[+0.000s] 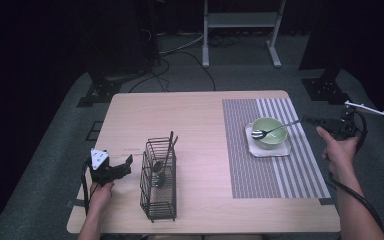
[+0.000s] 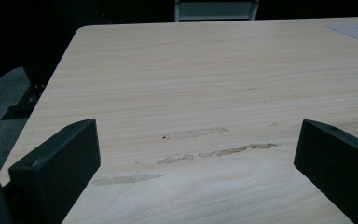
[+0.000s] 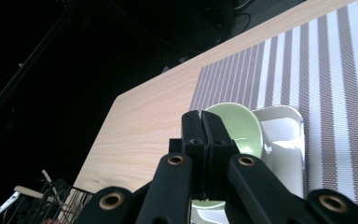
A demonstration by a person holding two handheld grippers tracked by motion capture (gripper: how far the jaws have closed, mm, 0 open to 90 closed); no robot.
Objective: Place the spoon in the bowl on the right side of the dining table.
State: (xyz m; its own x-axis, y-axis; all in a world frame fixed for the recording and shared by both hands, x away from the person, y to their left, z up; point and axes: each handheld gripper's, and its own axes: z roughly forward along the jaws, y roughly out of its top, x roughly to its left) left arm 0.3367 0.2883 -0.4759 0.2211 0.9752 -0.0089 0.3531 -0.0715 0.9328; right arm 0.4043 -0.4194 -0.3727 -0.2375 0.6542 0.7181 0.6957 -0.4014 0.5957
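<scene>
The spoon [image 1: 270,131] is lying in the green bowl [image 1: 269,133], on the white tray [image 1: 268,148], at about 3 o'clock on the tabletop [image 1: 190,120]; its handle is pointing toward the right gripper [image 1: 314,120]. If the spoon is being fetched, the jaws are best opened first and the handle taken near its free end. The right gripper is being held pressed together, empty. The left gripper [image 1: 121,167] is being held wide apart, empty, beside the wire caddy [image 1: 158,181] at 7 o'clock.
</scene>
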